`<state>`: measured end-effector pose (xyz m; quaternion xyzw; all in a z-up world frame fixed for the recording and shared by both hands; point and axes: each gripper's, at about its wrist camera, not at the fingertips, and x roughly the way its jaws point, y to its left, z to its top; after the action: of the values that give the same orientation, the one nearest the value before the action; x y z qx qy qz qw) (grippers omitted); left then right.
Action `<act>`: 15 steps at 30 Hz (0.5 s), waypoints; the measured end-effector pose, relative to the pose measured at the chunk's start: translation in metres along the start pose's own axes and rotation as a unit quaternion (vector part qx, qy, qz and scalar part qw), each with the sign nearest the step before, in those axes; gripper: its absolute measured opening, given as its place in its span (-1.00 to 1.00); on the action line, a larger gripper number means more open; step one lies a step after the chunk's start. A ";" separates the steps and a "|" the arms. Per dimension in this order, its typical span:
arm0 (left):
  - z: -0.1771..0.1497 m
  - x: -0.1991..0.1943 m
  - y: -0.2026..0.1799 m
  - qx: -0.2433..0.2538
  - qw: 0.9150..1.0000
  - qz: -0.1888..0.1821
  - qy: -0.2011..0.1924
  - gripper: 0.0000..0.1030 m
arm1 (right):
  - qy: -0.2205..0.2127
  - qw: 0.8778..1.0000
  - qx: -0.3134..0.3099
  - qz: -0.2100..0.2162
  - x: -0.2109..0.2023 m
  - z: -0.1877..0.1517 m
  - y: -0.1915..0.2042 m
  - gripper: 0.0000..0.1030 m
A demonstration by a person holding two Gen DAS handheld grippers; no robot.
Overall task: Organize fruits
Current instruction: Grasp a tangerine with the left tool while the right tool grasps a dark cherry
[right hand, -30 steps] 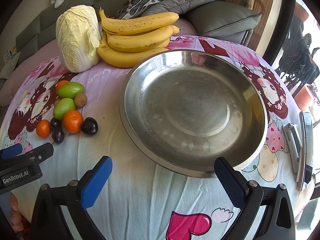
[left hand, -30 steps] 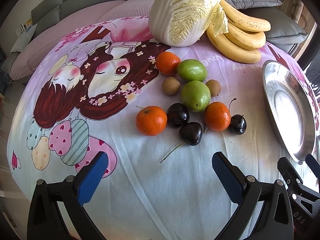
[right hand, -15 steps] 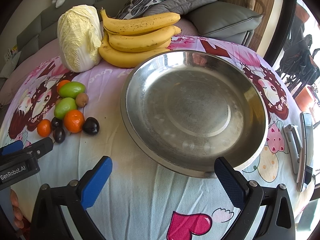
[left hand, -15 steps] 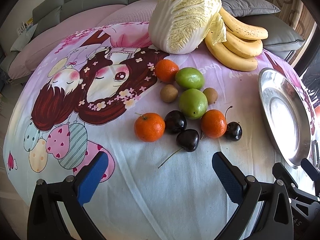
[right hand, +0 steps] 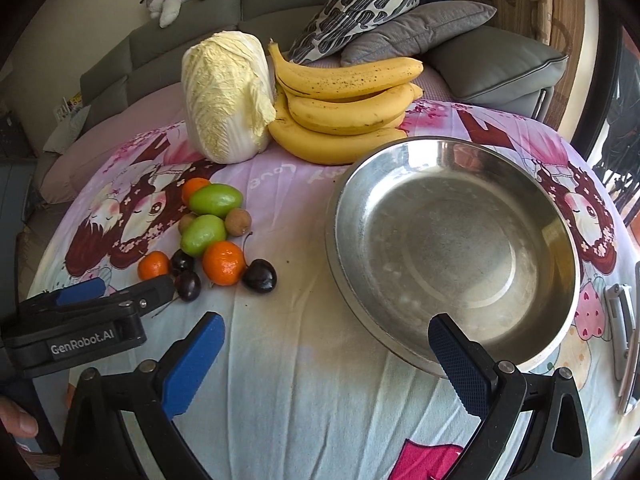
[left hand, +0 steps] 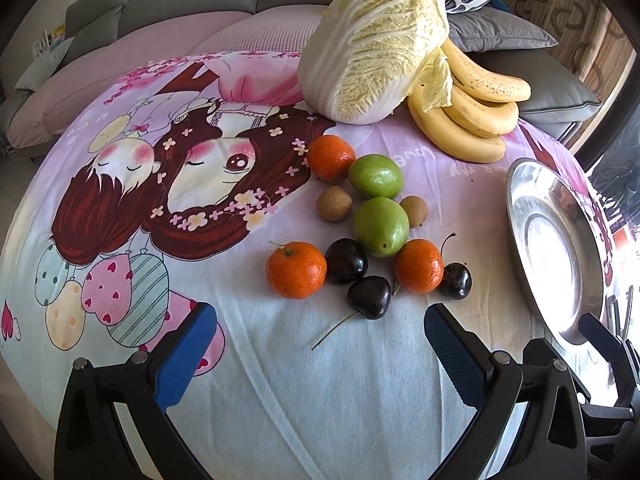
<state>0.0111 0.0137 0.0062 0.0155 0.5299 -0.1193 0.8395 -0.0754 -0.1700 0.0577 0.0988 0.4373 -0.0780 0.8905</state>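
A cluster of small fruit lies on the cartoon-print cloth: three oranges, the nearest (left hand: 296,269), two green fruits (left hand: 381,226), two brown kiwis (left hand: 334,203) and three dark cherries (left hand: 368,296). The cluster also shows in the right wrist view (right hand: 208,236). An empty steel bowl (right hand: 452,264) stands to their right, seen edge-on in the left wrist view (left hand: 554,248). My left gripper (left hand: 320,356) is open and empty, just short of the cherries. My right gripper (right hand: 326,360) is open and empty at the bowl's near rim.
A napa cabbage (left hand: 374,40) and a bunch of bananas (right hand: 344,108) lie at the back of the table. A metal tool (right hand: 626,340) lies at the right edge. Grey sofa cushions (right hand: 496,64) sit behind. The left gripper's body (right hand: 76,328) shows in the right wrist view.
Both grippers have pulled back a little; the fruit cluster sits slightly further from the left gripper, and the right view has swung left, so the bowl lies further right. Nothing was grasped.
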 end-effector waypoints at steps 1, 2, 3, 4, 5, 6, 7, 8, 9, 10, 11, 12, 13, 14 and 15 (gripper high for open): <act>0.000 0.001 0.004 -0.009 1.000 -0.001 0.005 1.00 | 0.000 1.000 -0.002 0.009 0.000 0.001 0.003 1.00; 0.001 0.002 0.008 -0.021 1.000 -0.001 0.010 1.00 | 0.000 1.000 -0.005 0.016 0.001 0.001 0.005 1.00; 0.000 0.002 0.012 -0.033 0.999 -0.001 0.011 1.00 | 0.000 1.000 -0.010 0.023 0.001 0.001 0.008 1.00; 0.001 0.002 0.016 -0.041 0.999 -0.001 0.009 1.00 | 0.002 1.000 -0.015 0.027 0.003 0.001 0.010 0.99; 0.001 0.002 0.019 -0.047 0.999 -0.002 0.008 1.00 | 0.004 0.999 -0.017 0.031 0.004 0.002 0.013 0.97; 0.001 0.002 0.021 -0.054 0.999 -0.004 0.007 1.00 | 0.006 0.999 -0.019 0.035 0.006 0.002 0.015 0.95; 0.002 0.002 0.024 -0.060 0.998 -0.007 0.007 1.00 | 0.010 0.999 -0.019 0.040 0.008 0.002 0.016 0.94; 0.003 0.003 0.025 -0.064 0.998 -0.010 0.008 1.00 | 0.015 0.999 -0.019 0.045 0.010 0.003 0.018 0.92; 0.004 0.003 0.026 -0.067 0.998 -0.011 0.009 0.99 | 0.018 0.998 -0.018 0.051 0.011 0.003 0.019 0.89; 0.005 0.004 0.027 -0.068 0.998 -0.009 0.009 0.98 | 0.022 0.998 -0.016 0.058 0.013 0.003 0.019 0.87; 0.006 0.004 0.027 -0.069 0.998 -0.008 0.009 0.98 | 0.028 0.997 -0.016 0.064 0.016 0.004 0.020 0.86; 0.007 0.005 0.028 -0.070 0.997 -0.008 0.010 0.98 | 0.030 0.997 -0.014 0.069 0.018 0.004 0.021 0.86; 0.009 0.006 0.028 -0.072 0.997 -0.011 0.012 0.94 | 0.032 0.997 -0.013 0.073 0.019 0.005 0.021 0.85; 0.010 0.007 0.028 -0.074 0.997 -0.012 0.015 0.89 | 0.034 0.996 -0.013 0.076 0.021 0.007 0.023 0.83; 0.012 0.009 0.029 -0.076 0.997 -0.012 0.018 0.76 | 0.035 0.996 -0.014 0.078 0.023 0.008 0.024 0.80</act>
<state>0.0317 0.0388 0.0000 -0.0526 0.5526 -0.0890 0.8270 -0.0496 -0.1500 0.0468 0.1227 0.4606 0.0010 0.8791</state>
